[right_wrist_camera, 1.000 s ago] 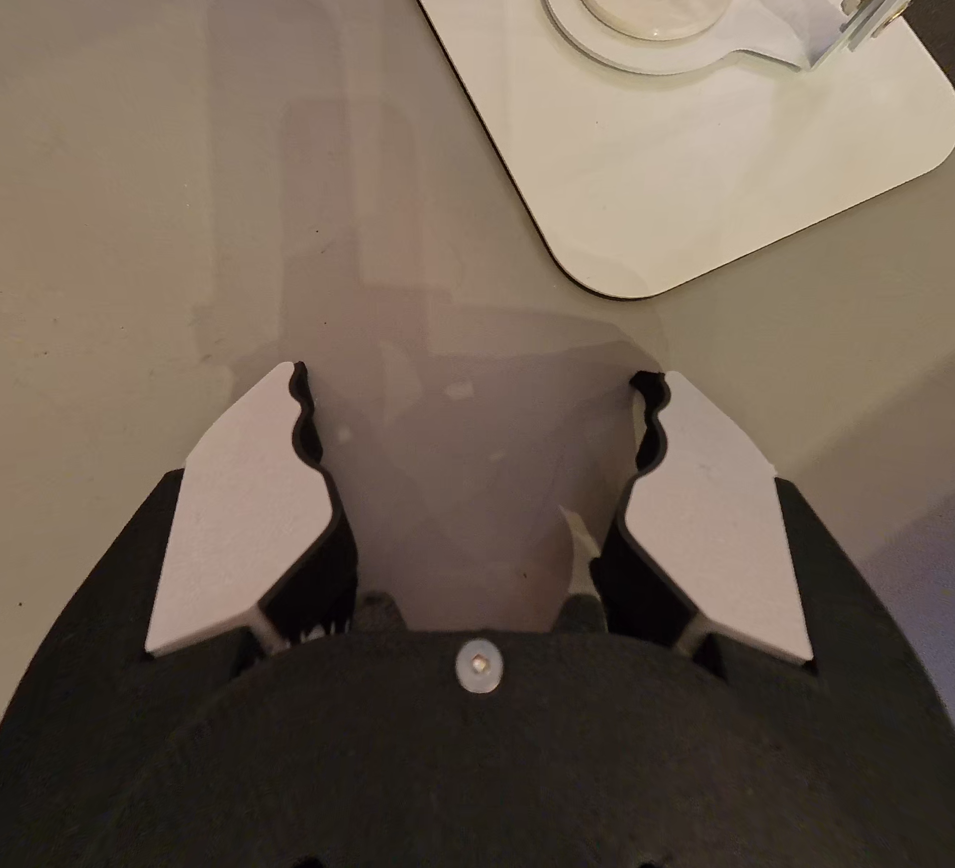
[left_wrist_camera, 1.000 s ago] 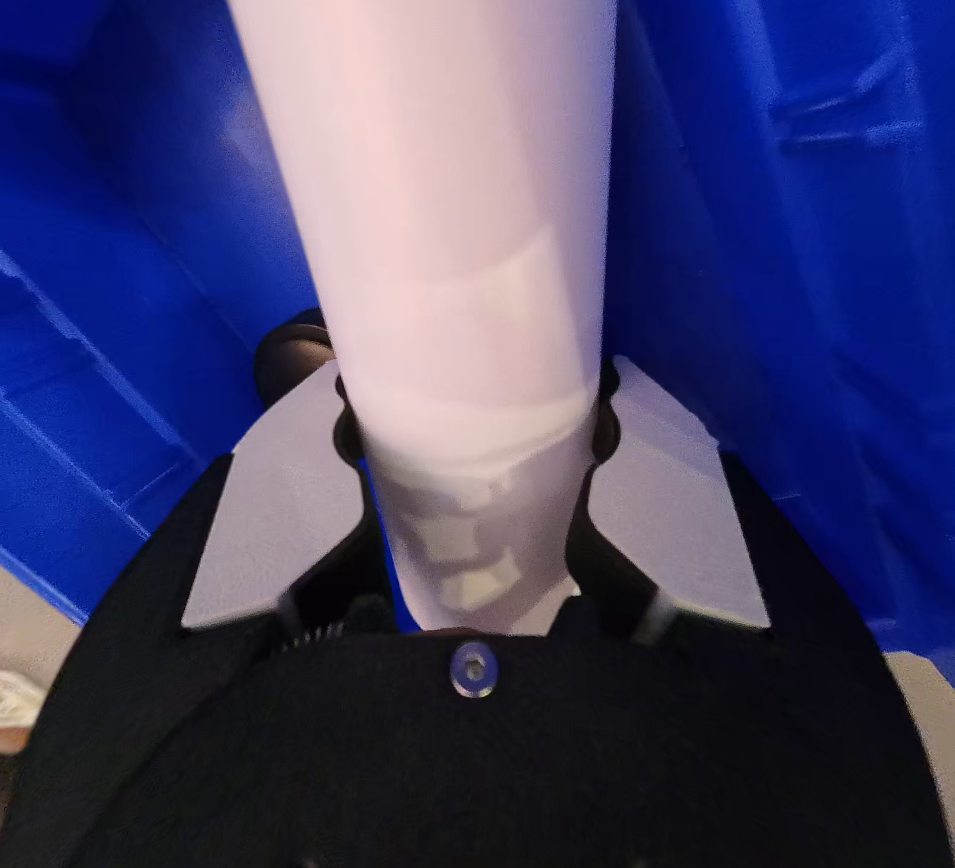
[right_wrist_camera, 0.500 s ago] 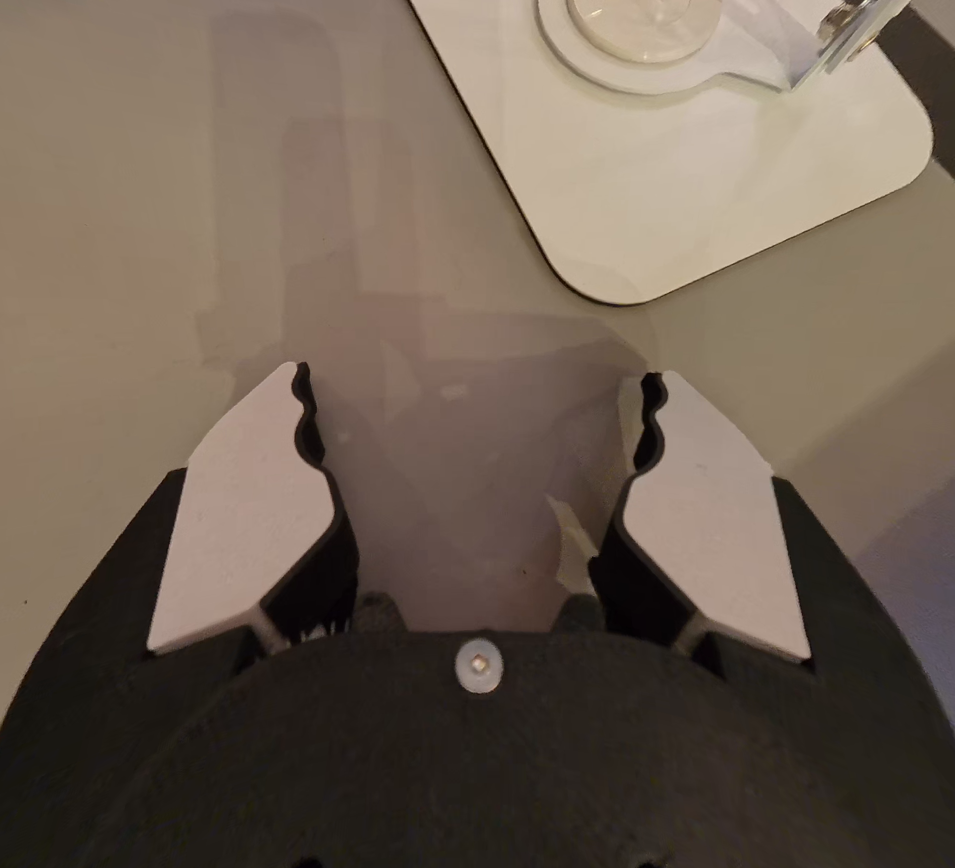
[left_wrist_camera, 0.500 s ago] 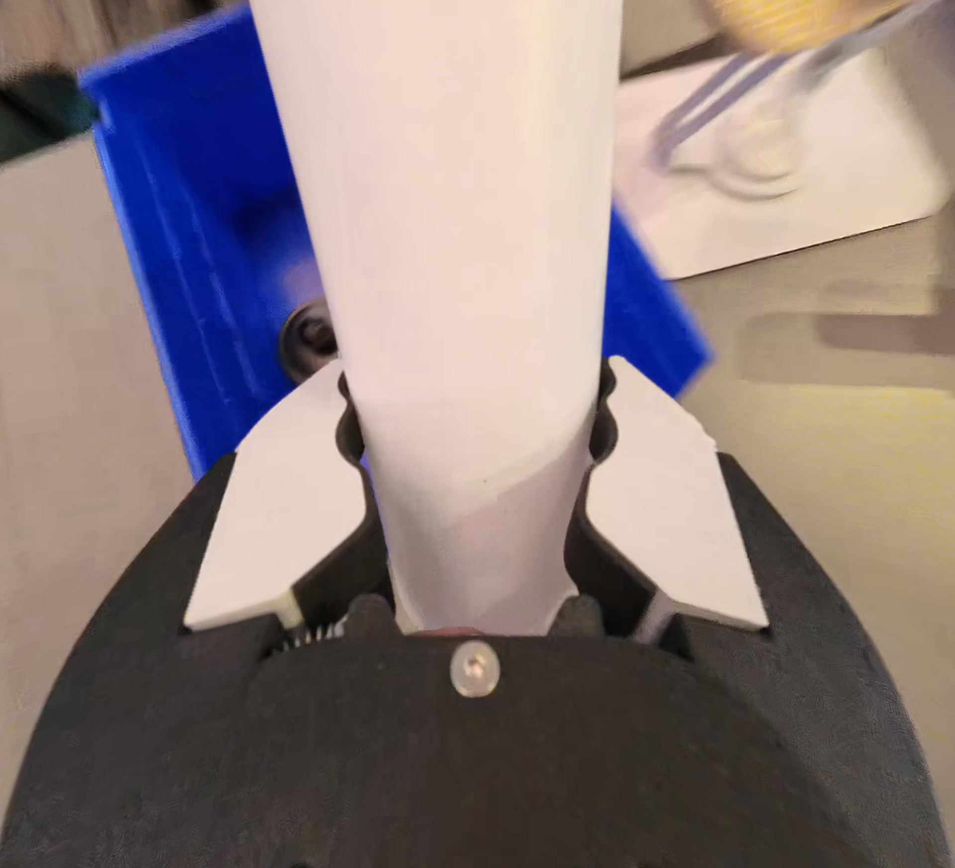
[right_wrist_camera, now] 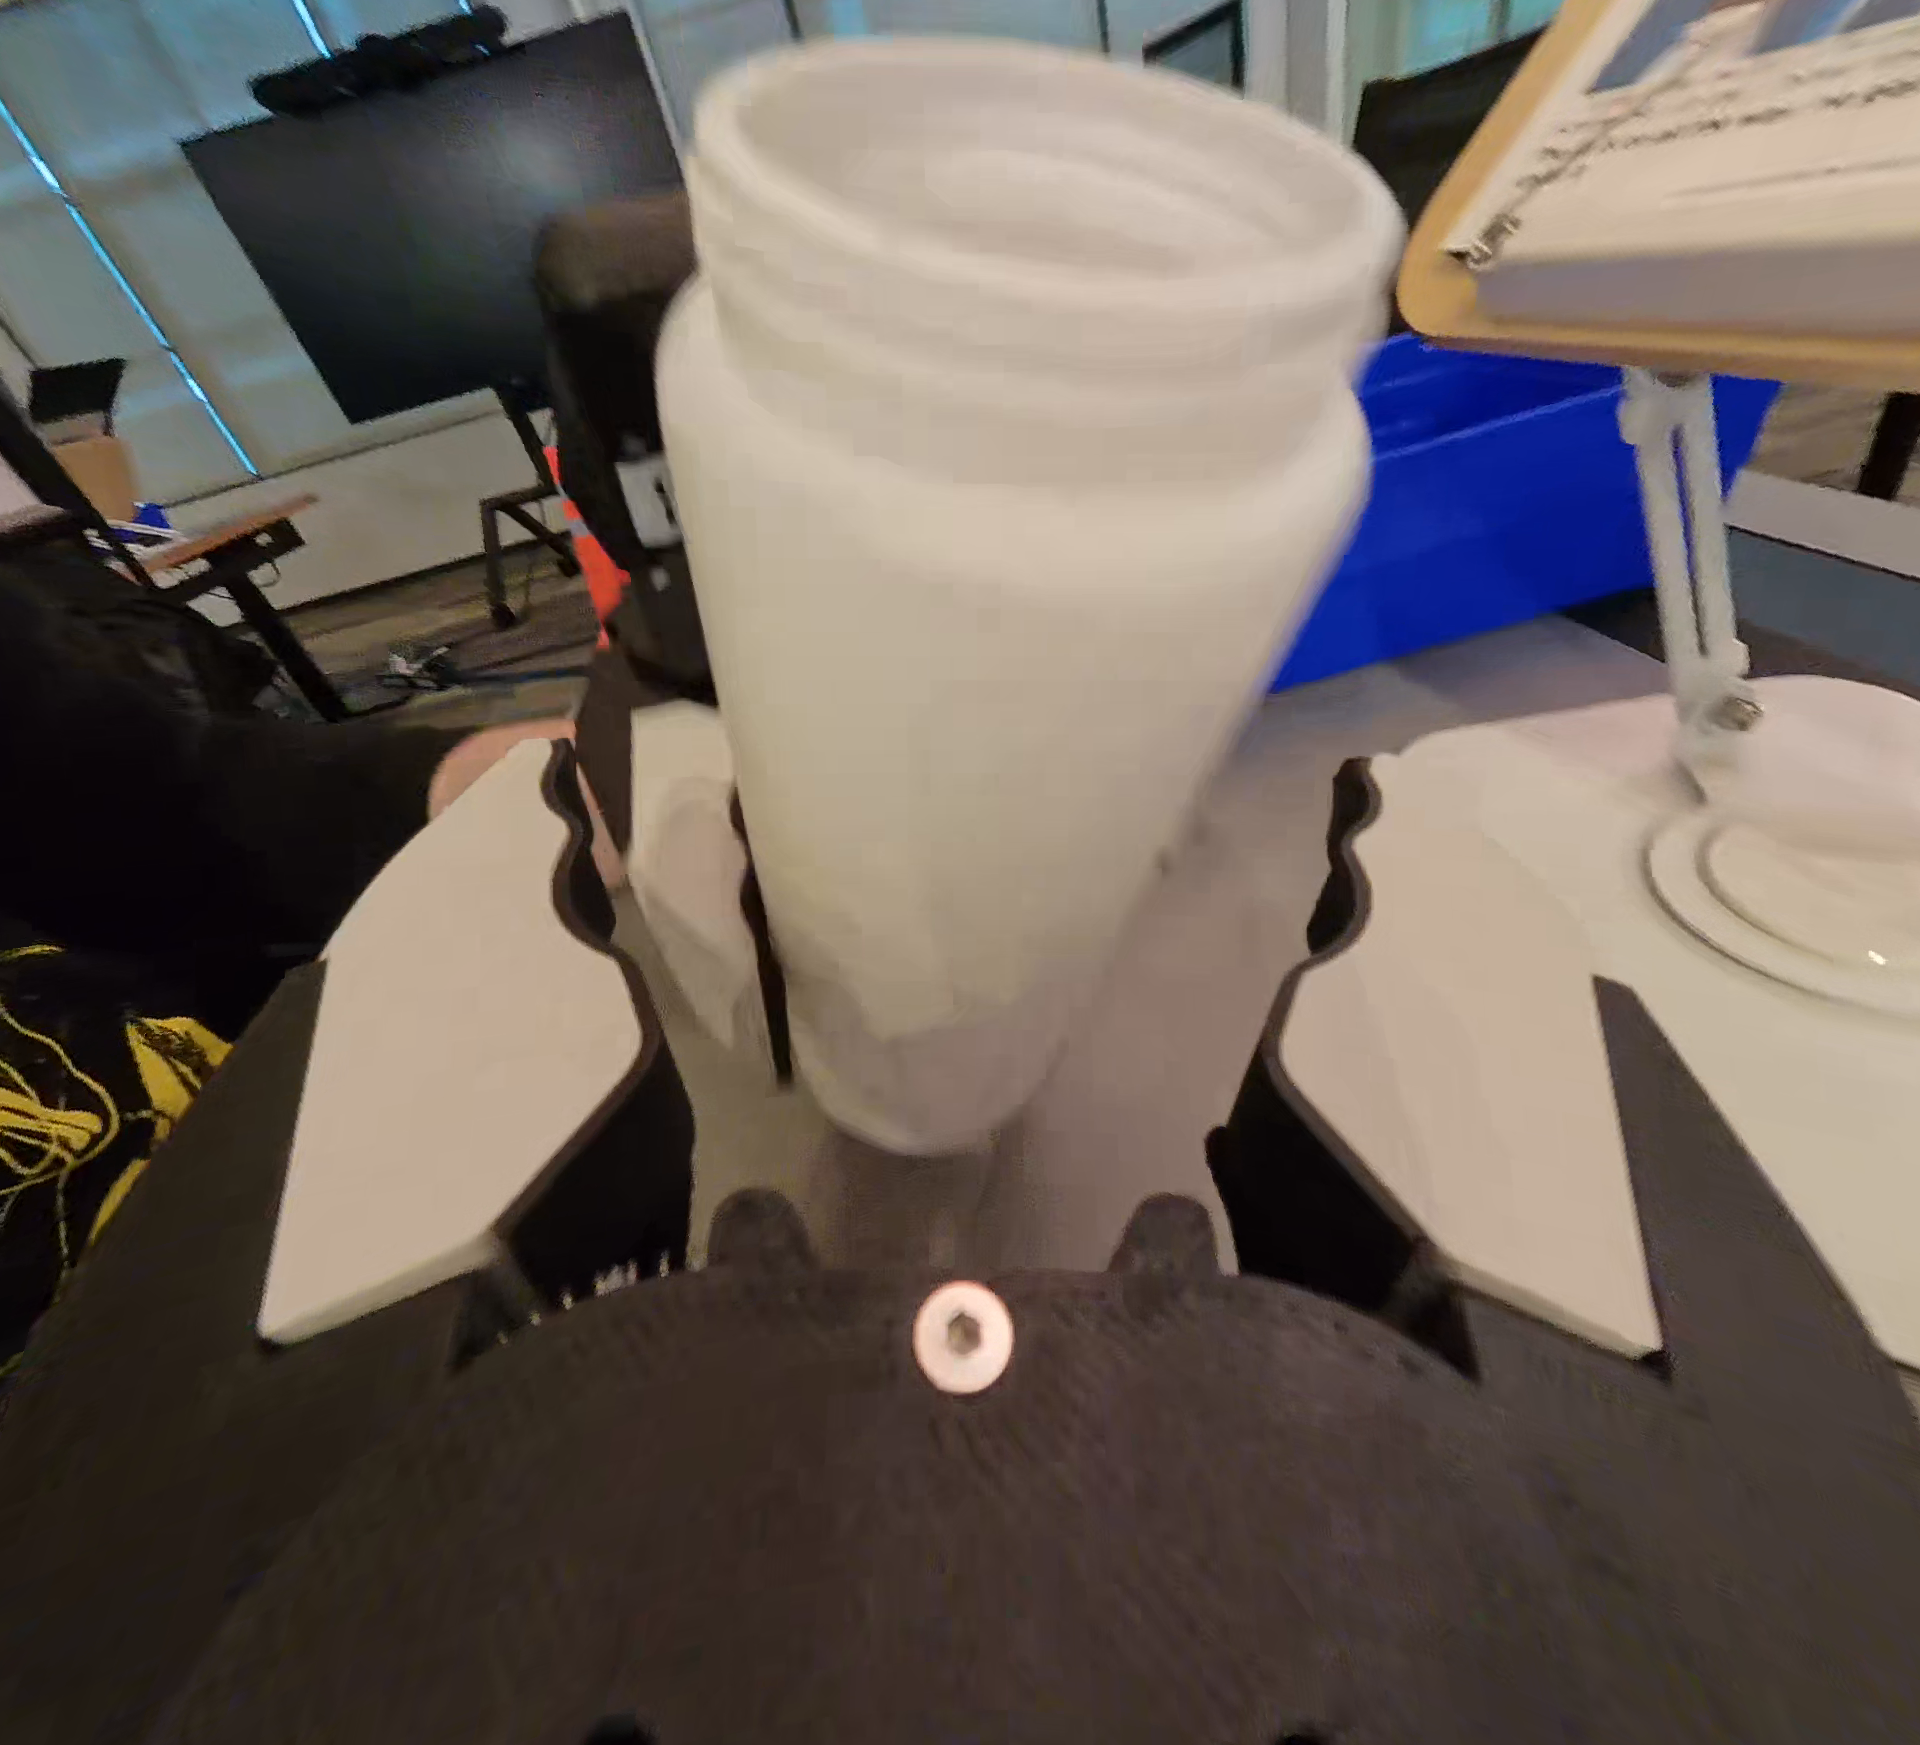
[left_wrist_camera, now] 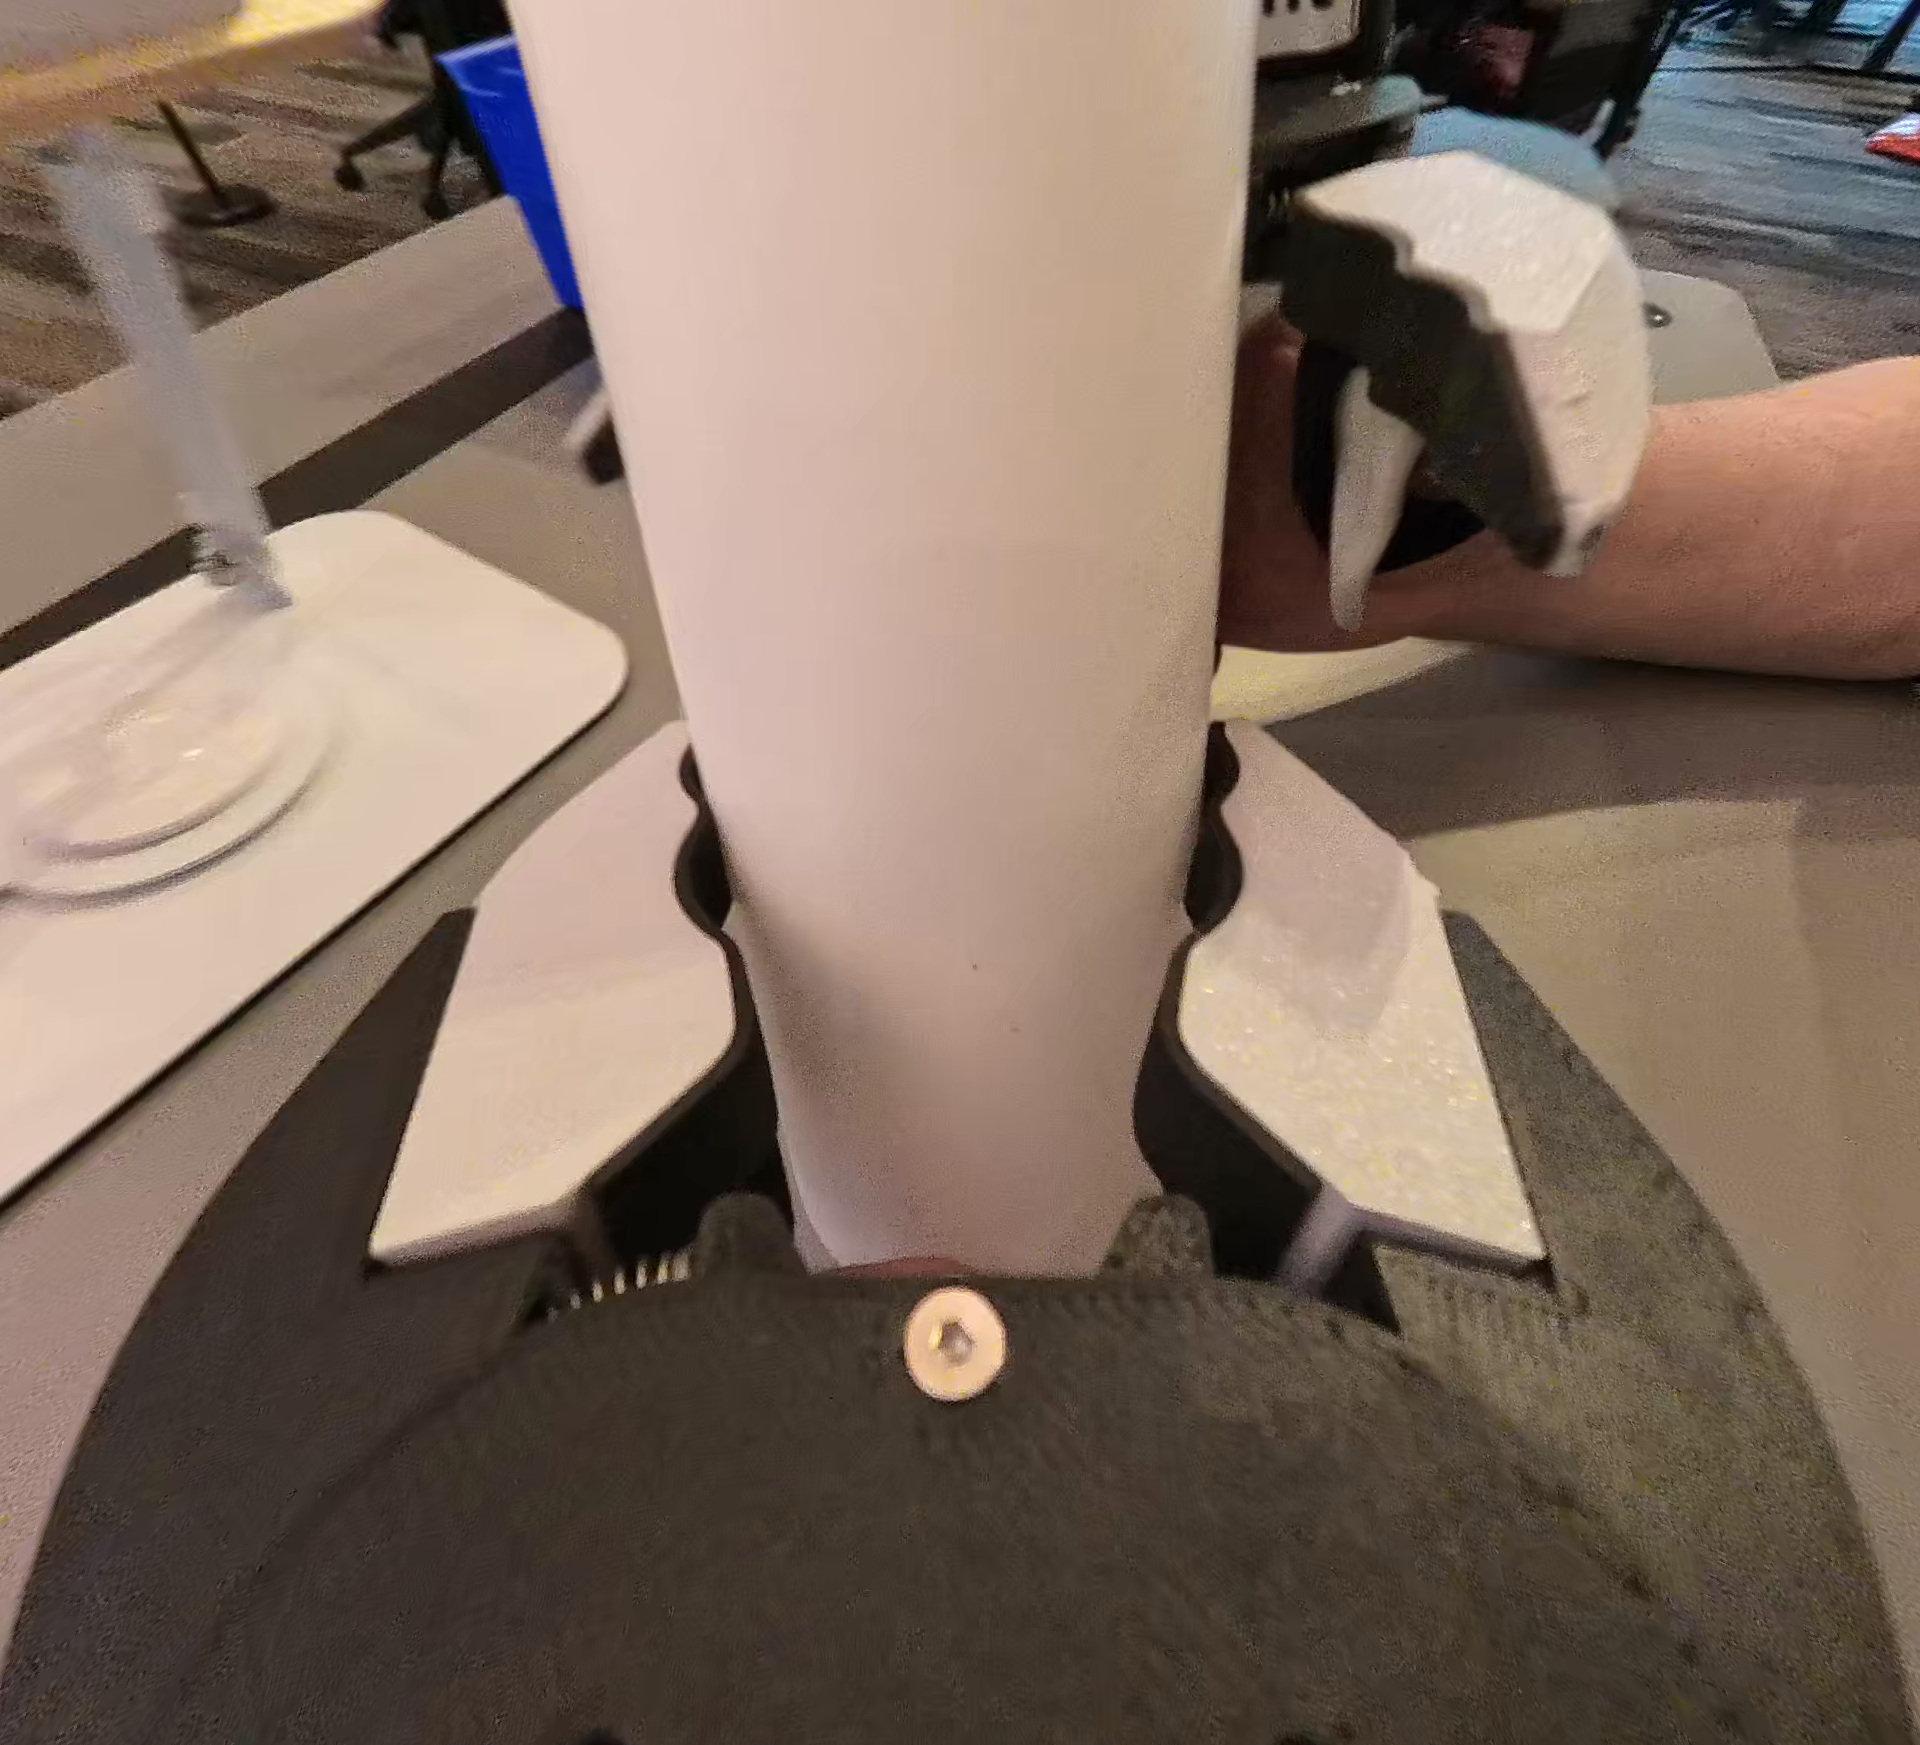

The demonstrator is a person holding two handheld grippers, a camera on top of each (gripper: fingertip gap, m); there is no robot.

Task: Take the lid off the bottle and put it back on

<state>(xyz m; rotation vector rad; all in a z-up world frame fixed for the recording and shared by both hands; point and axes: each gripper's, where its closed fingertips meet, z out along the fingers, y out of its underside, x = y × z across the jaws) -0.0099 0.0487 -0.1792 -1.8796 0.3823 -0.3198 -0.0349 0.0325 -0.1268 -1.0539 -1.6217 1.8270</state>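
Observation:
A white plastic bottle (left_wrist_camera: 914,448) fills the middle of the left wrist view. My left gripper (left_wrist_camera: 951,864) is shut on its lower part, a finger on each side. In the right wrist view the same bottle (right_wrist_camera: 997,656) stands tilted and blurred, with its ridged, threaded top (right_wrist_camera: 1039,220) toward the camera; I see no separate lid. My right gripper (right_wrist_camera: 951,864) is open and empty, its fingers wide on either side of the bottle's lower part without touching it. It also shows in the left wrist view (left_wrist_camera: 1314,417), just right of the bottle.
A blue bin (right_wrist_camera: 1507,511) stands behind the bottle, also in the left wrist view (left_wrist_camera: 499,137). A white stand base (left_wrist_camera: 312,708) carries a thin arm and a tilted clipboard (right_wrist_camera: 1714,137). A person's forearm (left_wrist_camera: 1714,532) lies over the grey table (left_wrist_camera: 1662,916). Chairs and desks are behind.
My left gripper has lifted the bottle out of the blue bin and over the table. My right gripper has swung up from facing the tabletop to facing the bottle, still open.

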